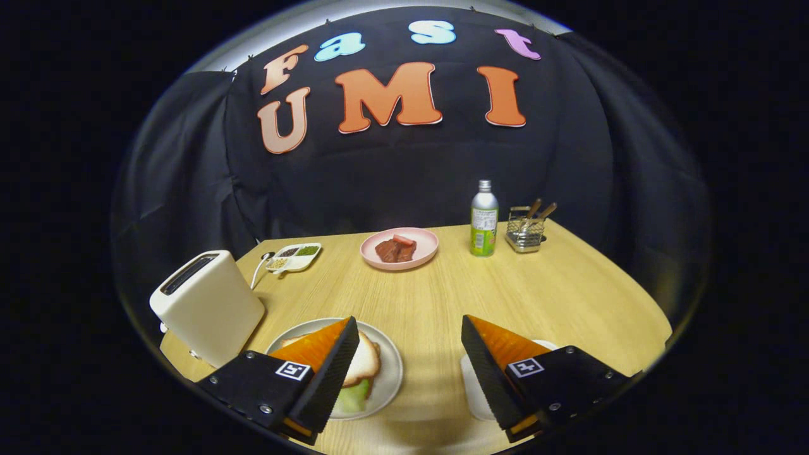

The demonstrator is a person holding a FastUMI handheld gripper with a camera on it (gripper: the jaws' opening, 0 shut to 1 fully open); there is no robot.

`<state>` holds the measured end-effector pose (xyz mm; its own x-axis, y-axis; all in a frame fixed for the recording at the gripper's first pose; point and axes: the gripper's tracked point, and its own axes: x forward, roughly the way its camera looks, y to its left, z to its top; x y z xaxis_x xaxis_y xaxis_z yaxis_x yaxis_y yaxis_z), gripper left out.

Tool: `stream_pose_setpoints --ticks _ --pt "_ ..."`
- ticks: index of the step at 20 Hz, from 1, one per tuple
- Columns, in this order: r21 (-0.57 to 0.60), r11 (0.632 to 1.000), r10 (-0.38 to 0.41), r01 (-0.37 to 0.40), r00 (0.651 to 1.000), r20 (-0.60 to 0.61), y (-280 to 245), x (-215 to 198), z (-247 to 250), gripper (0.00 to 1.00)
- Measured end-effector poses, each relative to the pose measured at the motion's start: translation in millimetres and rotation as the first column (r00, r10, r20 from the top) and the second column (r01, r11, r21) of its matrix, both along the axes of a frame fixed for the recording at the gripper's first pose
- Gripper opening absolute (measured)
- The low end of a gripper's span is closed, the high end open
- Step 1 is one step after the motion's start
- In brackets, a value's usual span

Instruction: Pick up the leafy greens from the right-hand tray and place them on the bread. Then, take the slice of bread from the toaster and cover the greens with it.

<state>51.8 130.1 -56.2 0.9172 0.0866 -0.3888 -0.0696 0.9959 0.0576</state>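
Note:
My gripper (409, 338) hangs open above the near part of the wooden table (543, 297), with nothing between its fingers. Partly hidden behind the left finger lies a white plate (392, 366) holding a slice of bread (365, 361) stacked over leafy greens (354, 398) that peek out at the near edge. A white toaster (208, 303) stands to the left of the plate; its slot looks dark and I cannot tell what is inside. A white tray (473, 385) sits mostly hidden behind the right finger.
Farther back are a pink plate (399, 249) with red meat pieces, a small white divided dish (294, 256) of seasonings, a green-labelled bottle (484, 218) and a wire basket (527, 231) with utensils. The table's right edge curves close.

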Motion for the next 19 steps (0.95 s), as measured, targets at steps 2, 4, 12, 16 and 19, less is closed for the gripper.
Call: stream_pose_setpoints --ticks 2,4,12,16,19 --pt "-0.03 0.999 -0.018 0.019 0.999 0.037 -20.2 -3.4 13.6 0.97" --pt "-0.046 0.998 -0.033 0.037 0.996 0.078 -37.6 -8.9 28.0 0.97" --pt "-0.088 0.991 -0.085 0.104 0.977 0.197 -105.7 -30.1 64.9 0.97" --pt "-0.087 0.986 -0.117 0.142 0.961 0.249 -137.3 -39.7 77.8 0.97" --pt "-0.075 0.986 -0.122 0.146 0.956 0.265 -145.9 -49.1 78.7 0.98"
